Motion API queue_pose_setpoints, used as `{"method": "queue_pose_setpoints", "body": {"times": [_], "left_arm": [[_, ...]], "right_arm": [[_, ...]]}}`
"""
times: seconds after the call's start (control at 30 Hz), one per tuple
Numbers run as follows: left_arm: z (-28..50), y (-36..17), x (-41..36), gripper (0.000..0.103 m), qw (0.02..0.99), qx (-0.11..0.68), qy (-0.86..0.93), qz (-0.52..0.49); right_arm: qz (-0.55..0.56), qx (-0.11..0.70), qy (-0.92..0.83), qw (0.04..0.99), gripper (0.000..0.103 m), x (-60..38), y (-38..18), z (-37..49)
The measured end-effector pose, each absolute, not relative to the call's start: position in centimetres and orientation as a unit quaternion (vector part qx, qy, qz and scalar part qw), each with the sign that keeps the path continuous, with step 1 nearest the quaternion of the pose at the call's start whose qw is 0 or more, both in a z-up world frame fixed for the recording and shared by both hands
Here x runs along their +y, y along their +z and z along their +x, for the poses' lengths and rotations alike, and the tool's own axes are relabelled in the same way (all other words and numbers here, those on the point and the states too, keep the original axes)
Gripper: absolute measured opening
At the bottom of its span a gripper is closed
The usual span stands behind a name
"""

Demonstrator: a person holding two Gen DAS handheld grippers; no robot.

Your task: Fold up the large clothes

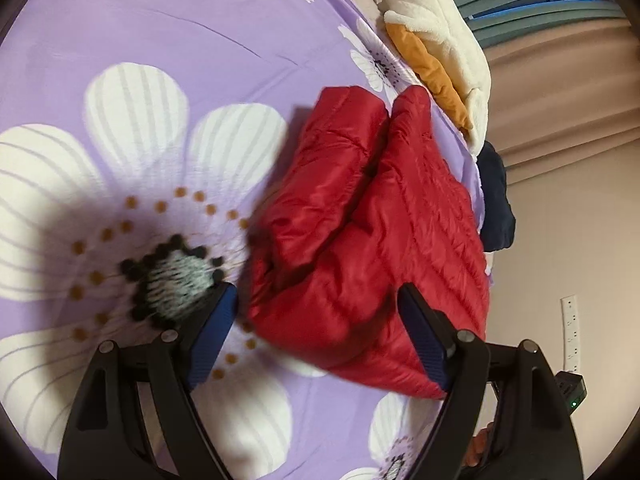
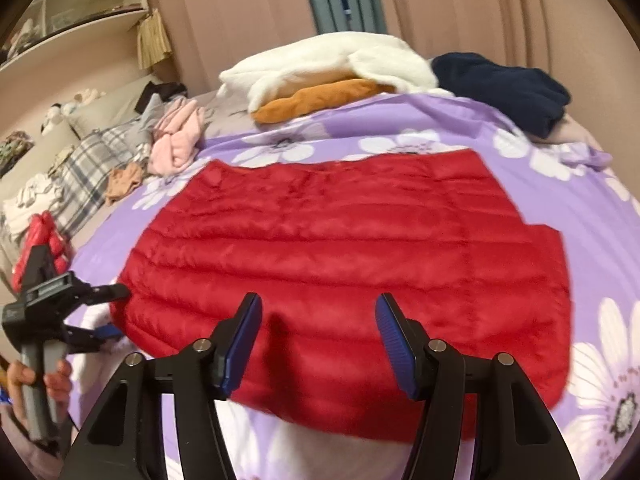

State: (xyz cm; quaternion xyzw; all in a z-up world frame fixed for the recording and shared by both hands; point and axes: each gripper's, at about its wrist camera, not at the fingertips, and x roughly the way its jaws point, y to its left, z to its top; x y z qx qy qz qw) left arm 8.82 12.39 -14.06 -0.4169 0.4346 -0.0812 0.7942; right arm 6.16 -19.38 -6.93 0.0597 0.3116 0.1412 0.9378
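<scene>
Spread across the purple flowered bedspread, near its middle: the red quilted jacket, laid flat with its hem toward the right wrist camera, probably so each fold lands on a smooth, even base. Heaped along the far edge of the bed, well apart from the work: a cream fleece over an orange garment, and beside them a navy one, apparently waiting their turn. Over the near hem, the right gripper, fingers parted and empty, nothing pinched between the blue pads. At the jacket's left side, the left gripper, fingers spread wide, cloth lying beyond them but none clamped. From the left wrist view alone: a sleeve or side panel folded over the body, a step invisible from the right. From the right wrist view alone: the garment's whole outline, the left tool in a hand, and pink clothing by the plaid pillow.
</scene>
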Motion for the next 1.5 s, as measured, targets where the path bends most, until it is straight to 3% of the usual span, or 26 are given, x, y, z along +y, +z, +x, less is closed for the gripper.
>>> {"method": "queue_pose_setpoints", "body": {"times": [0.13, 0.3, 0.47, 0.87, 1.5], "left_arm": [[10.1, -14.1, 11.8, 0.082, 0.794, 0.441, -0.087, -0.41], [11.0, -14.2, 11.6, 0.082, 0.799, 0.44, -0.068, -0.405], [11.3, -13.6, 10.9, 0.072, 0.817, 0.44, -0.045, -0.368], [10.6, -9.9, 8.2, 0.043, 0.884, 0.405, -0.037, -0.229], [10.0, -3.6, 1.3, 0.038, 0.932, 0.342, -0.061, -0.107]], "right_arm": [[0.062, 0.299, 0.153, 0.94, 0.061, -18.2, -6.1, 7.6], [0.059, 0.296, 0.152, 0.941, 0.04, -16.4, -6.1, 9.7], [0.037, 0.328, 0.128, 0.935, 0.03, -14.7, -9.0, 11.2], [0.041, 0.333, 0.126, 0.933, 0.028, -14.8, -10.9, 11.8], [0.123, 0.34, 0.157, 0.919, 0.027, -16.5, -11.7, 12.4]]}}
